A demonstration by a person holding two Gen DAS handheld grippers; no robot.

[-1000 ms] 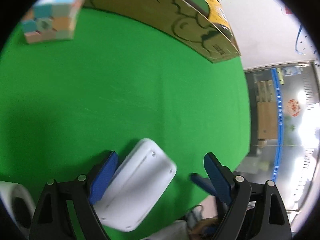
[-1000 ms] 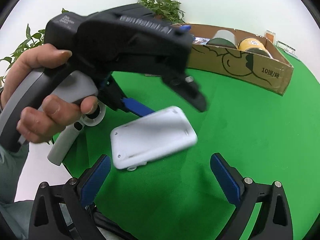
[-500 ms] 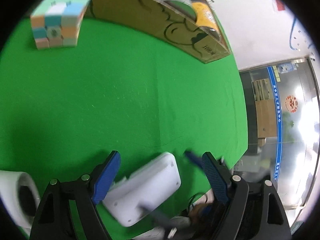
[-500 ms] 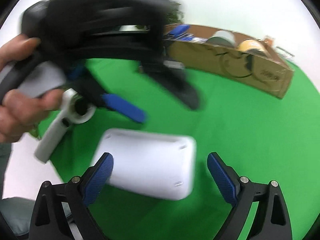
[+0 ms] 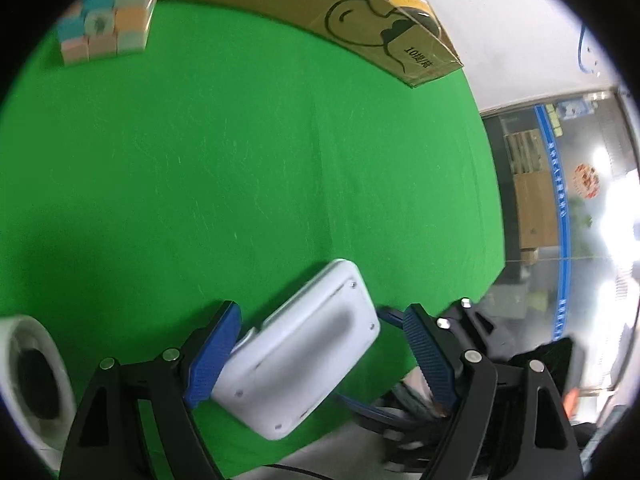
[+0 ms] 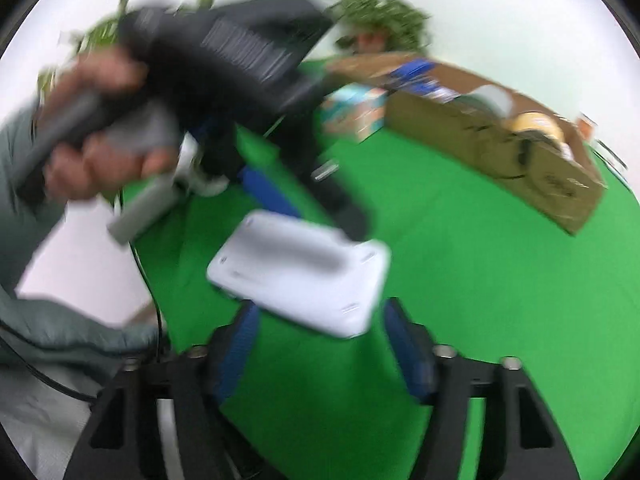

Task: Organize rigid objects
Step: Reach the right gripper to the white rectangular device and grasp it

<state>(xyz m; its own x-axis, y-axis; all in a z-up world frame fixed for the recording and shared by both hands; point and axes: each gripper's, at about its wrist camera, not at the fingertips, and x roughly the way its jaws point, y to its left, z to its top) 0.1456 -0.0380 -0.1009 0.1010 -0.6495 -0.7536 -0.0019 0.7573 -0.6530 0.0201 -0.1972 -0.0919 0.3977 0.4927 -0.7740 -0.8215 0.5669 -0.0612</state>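
Near left edge of green tabletop (image 5: 240, 152): white tape roll (image 5: 28, 376). Far left: pastel cube puzzle (image 5: 108, 20). Near centre: white rectangular case (image 5: 304, 344), between the spread fingers of the left tool (image 5: 320, 356); right tool (image 6: 324, 348) likewise apart just beside it. Far right: cardboard box (image 5: 360, 20).

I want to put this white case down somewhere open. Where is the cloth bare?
Bare green cloth spans the middle, between the white case near the front edge and the cardboard box at the back. The cube stack crowds the back-left corner, the tape roll the front-left.
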